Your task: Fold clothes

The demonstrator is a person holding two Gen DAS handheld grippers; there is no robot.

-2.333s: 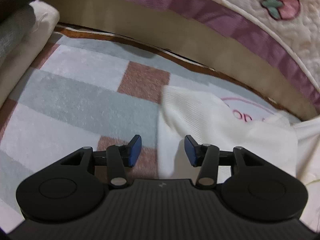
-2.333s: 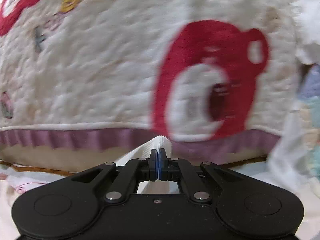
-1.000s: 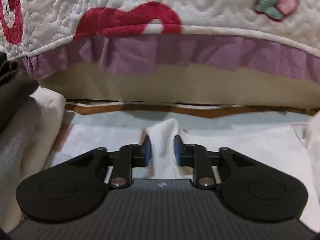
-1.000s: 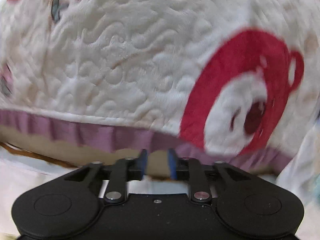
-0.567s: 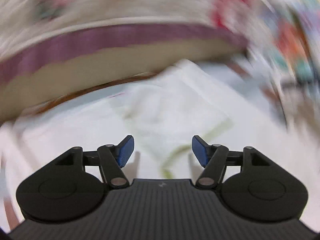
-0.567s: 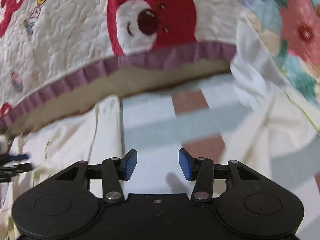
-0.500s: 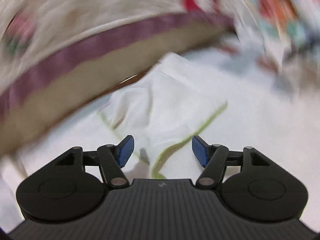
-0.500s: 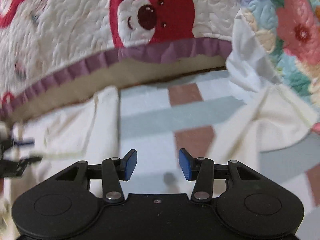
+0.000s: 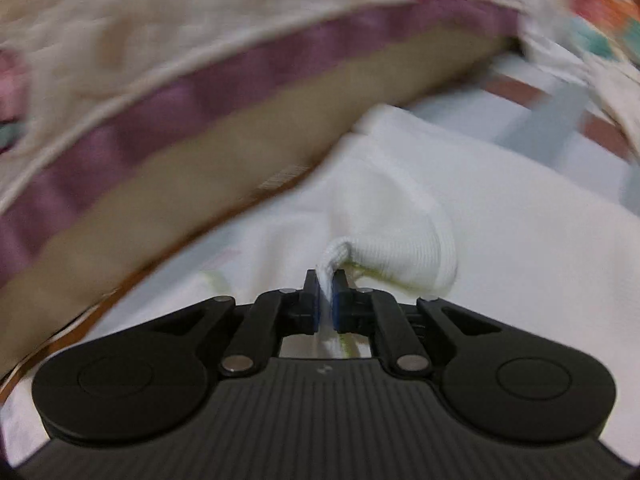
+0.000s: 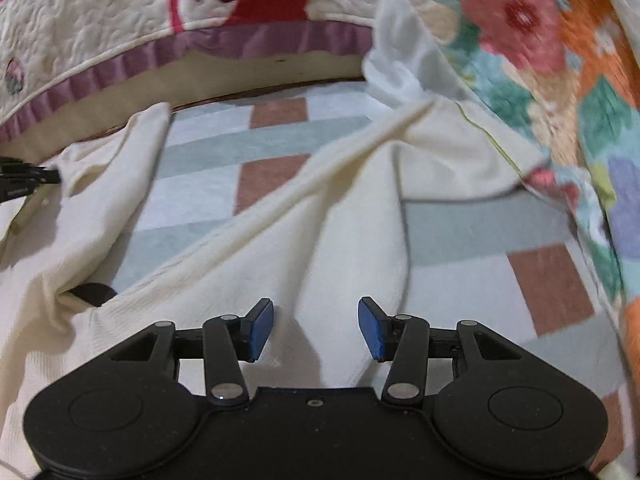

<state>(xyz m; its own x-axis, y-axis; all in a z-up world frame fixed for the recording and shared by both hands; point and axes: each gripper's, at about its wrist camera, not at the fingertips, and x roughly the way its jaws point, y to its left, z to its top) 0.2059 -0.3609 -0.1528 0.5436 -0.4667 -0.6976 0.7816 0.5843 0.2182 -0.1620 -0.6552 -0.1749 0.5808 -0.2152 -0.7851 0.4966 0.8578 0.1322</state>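
A cream-white knit garment [image 10: 320, 208] lies rumpled across a checked mat [image 10: 200, 200]. In the left wrist view its ribbed white edge [image 9: 400, 224] bunches up just ahead of my left gripper [image 9: 326, 280], which is shut on a pinched fold of that rib. The same left gripper [image 10: 36, 178] shows at the far left of the right wrist view, holding the garment's far corner. My right gripper [image 10: 316, 320] hovers open just over a ridge of the cloth, blue pads [image 10: 260, 326] wide apart and nothing pressed between them.
A quilted cover with a red bear and purple frill [image 10: 240, 44] overhangs a beige bed side [image 9: 240, 148] at the back. A floral quilt [image 10: 560, 60] crowds the right side. Something dark [image 10: 92, 292] peeks from under a fold at left.
My left gripper, open over the white cloth half a second ago, has shut on a ribbed fold. My right gripper stays open and has swung down and across onto the garment.
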